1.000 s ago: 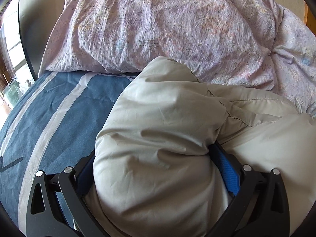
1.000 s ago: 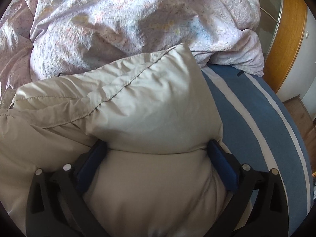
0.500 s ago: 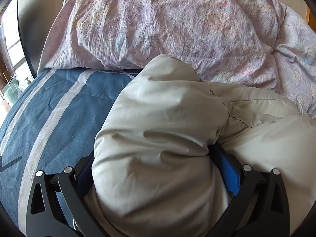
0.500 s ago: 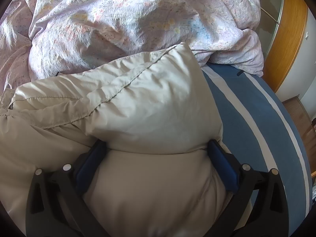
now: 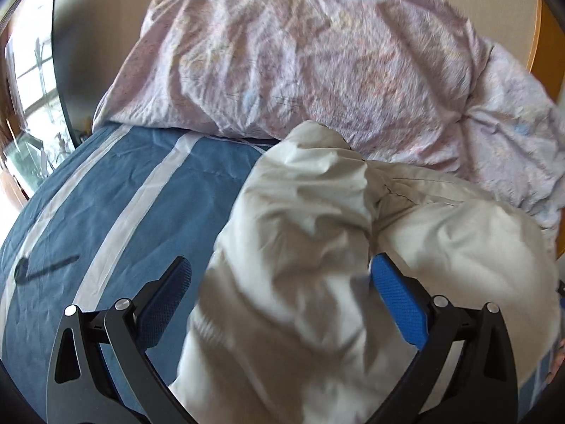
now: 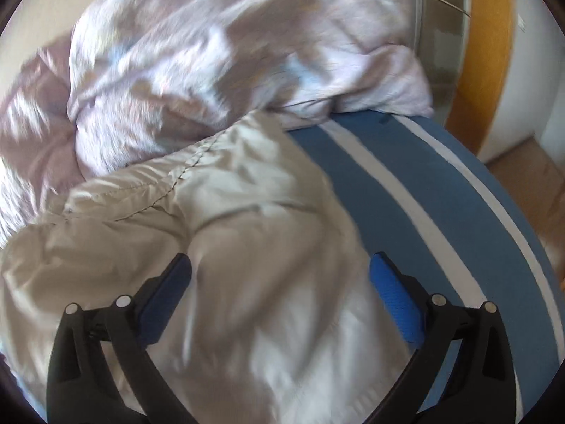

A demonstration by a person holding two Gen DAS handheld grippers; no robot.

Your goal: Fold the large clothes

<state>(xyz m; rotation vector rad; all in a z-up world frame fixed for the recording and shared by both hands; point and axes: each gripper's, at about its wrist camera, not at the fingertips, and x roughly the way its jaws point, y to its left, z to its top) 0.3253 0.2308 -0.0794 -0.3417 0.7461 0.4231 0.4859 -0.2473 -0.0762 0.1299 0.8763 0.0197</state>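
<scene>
I am looking across a bed (image 5: 116, 205) covered by a blue sheet with pale stripes, with a beige wall behind it and a window (image 5: 31, 106) off to the left in the left wrist view. An orange-brown wooden door frame (image 6: 487, 56) stands at the right in the right wrist view, with a strip of wood floor below it. A crumpled lilac duvet (image 5: 317, 60) with a faint print is heaped along the far side of the bed.

The padded beige jacket (image 5: 310, 254) lies bunched on the sheet, its far end touching the duvet. A stitched seam runs across its upper part in the right wrist view (image 6: 212, 212).

My left gripper (image 5: 279, 282) has its jaws spread wide. The jacket fabric bulges up between them and presses against the right blue pad, while the left pad stands clear of the cloth over the blue sheet, so nothing is pinched there. My right gripper (image 6: 279, 279) is likewise released: both blue pads sit far apart, with the jacket lying loosely under and between them. Its right pad sits at the jacket's edge beside the striped sheet.

Both views are smeared with motion blur, most of all the duvet and the near fabric in the right wrist view. A thin dark mark (image 5: 46, 268) lies on the sheet at the left.
</scene>
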